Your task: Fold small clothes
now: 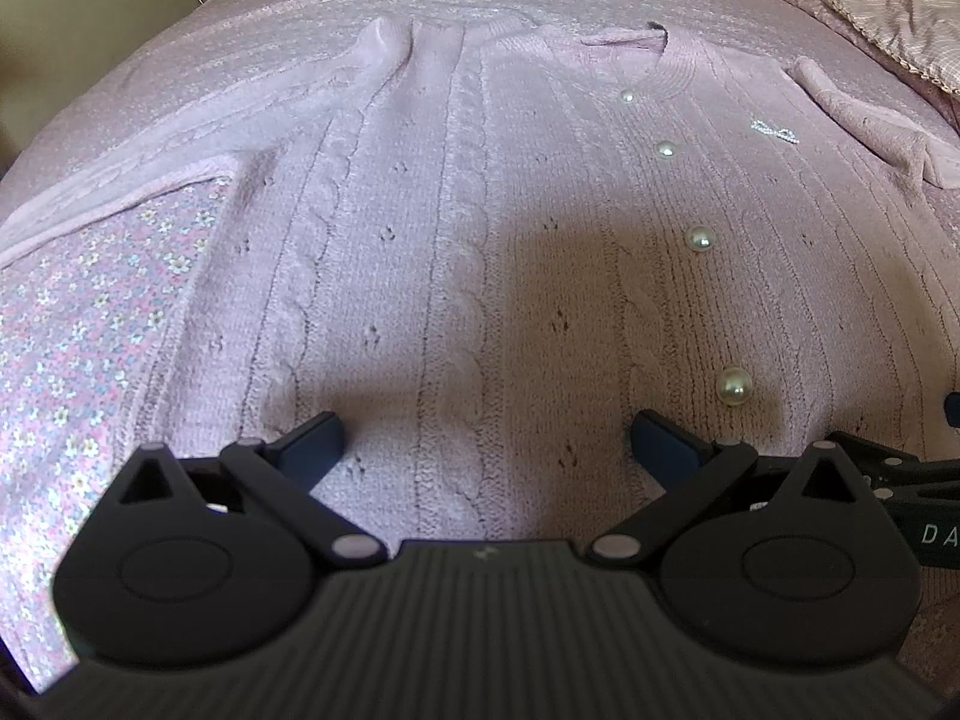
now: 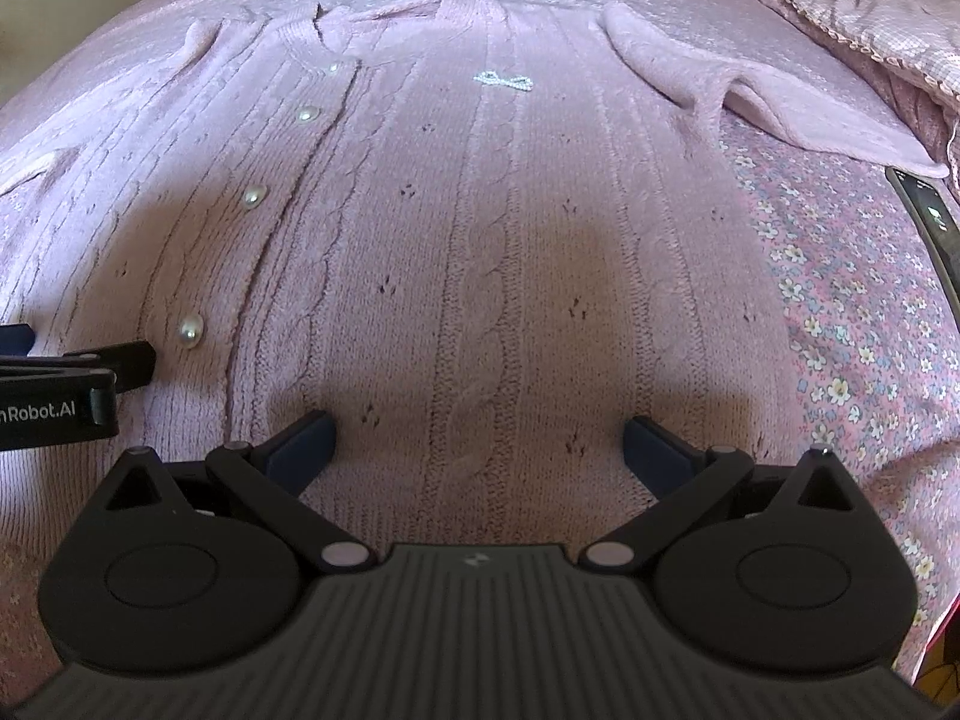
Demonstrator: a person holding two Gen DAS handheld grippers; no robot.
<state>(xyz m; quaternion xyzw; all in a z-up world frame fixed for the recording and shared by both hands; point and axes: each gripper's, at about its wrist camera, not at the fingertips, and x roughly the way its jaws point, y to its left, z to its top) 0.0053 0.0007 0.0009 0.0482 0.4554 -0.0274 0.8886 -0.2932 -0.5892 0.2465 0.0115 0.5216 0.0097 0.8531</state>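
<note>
One lilac cable-knit cardigan (image 1: 456, 228) is seen spread flat, front up, on the floral bedspread (image 1: 72, 324), neckline at the far end. Four pearl buttons (image 1: 699, 238) are counted down its placket in the left wrist view, and one small sparkly bow (image 2: 503, 80) is pinned on the chest. Two sleeves are laid out, one to each side. Two grippers are held over the hem end. The left gripper (image 1: 487, 443) is spread wide, nothing caught between its fingers; whether the knit is touched cannot be told. The right gripper (image 2: 479, 439) is likewise opened wide and empty, just beside the left one. One dark phone (image 2: 927, 210) is glimpsed at the bed's right edge.
</note>
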